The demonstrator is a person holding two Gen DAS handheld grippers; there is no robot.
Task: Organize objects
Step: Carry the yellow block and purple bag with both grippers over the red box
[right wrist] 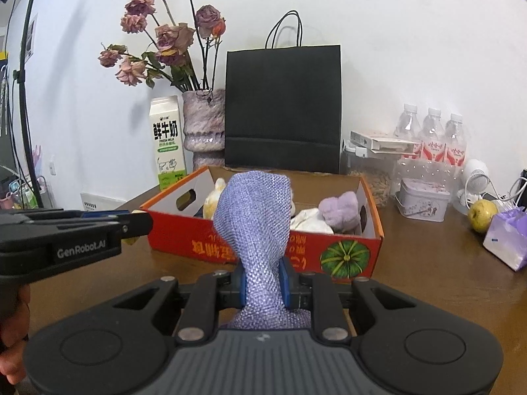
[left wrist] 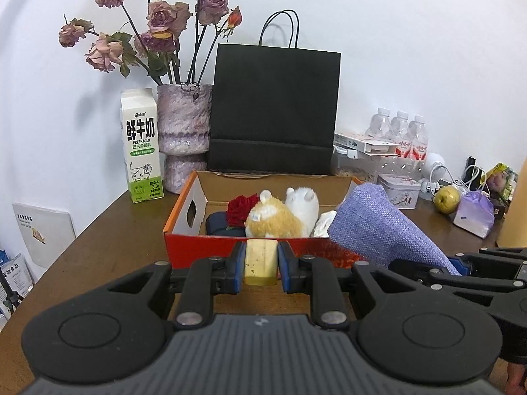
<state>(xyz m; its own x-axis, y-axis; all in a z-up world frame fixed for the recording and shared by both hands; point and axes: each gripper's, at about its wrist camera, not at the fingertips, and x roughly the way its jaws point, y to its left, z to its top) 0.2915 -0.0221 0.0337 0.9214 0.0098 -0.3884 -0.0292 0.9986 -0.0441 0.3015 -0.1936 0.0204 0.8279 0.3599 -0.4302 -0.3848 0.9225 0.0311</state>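
1. My left tongs (left wrist: 262, 261) pinch a pale yellow block (left wrist: 260, 260) between their blue pads (left wrist: 237, 263); it sits upright in the grip, just in front of the near wall of the red cardboard box (left wrist: 197, 247).
2. My right tongs (right wrist: 265, 283) pinch a purple woven pouch (right wrist: 255, 217) at its narrow lower part; the wider top of the pouch rises in front of the box and hides part of its inside.
3. In the left wrist view the same pouch leans in from the right, over the box's near right corner, with my right tongs dark at the edge of the picture.
4. The box stands open on the brown tabletop (left wrist: 108, 240). Inside lie a yellow plush toy (left wrist: 273, 219) touching a white plush toy (left wrist: 304, 205), a red rose (left wrist: 240, 210) beside them on a dark blue thing, and, seen from the right wrist, a lilac plush (right wrist: 341, 212) near the right wall.
5. Behind the box, against the wall, stand a milk carton (left wrist: 140, 146), a mottled purple vase (left wrist: 184, 135) of dried roses and a black paper bag (left wrist: 275, 108).
6. To the right on the tabletop are three water bottles (right wrist: 431, 138), a small tin (right wrist: 423, 200), a yellow-green apple (right wrist: 482, 215) and a small purple gift bag (right wrist: 507, 237).
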